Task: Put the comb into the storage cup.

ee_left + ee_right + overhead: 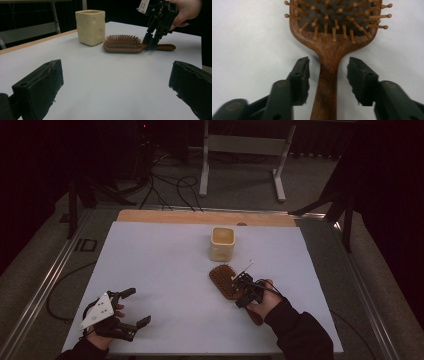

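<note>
Hand-held gripper on the right [328, 72] points steeply down over the neck of the brown wooden paddle hairbrush [130, 44], its jaws straddling the handle with a gap on each side, neither pad touching the wood. The right hand [265, 306] grips it from behind, a dark sleeve running off the near edge of the white-topped desk [165, 270]. That brush lies flat on the desk, bristles up, its head towards the cream square cup with round dimples [222, 243], which stands upright just beyond it, near but apart. The left hand-held gripper [131, 309] sits low near the front left corner of the desk, well apart from the brush; its jaws are spread wide with nothing between them, aimed across the desk towards cup and brush.
</note>
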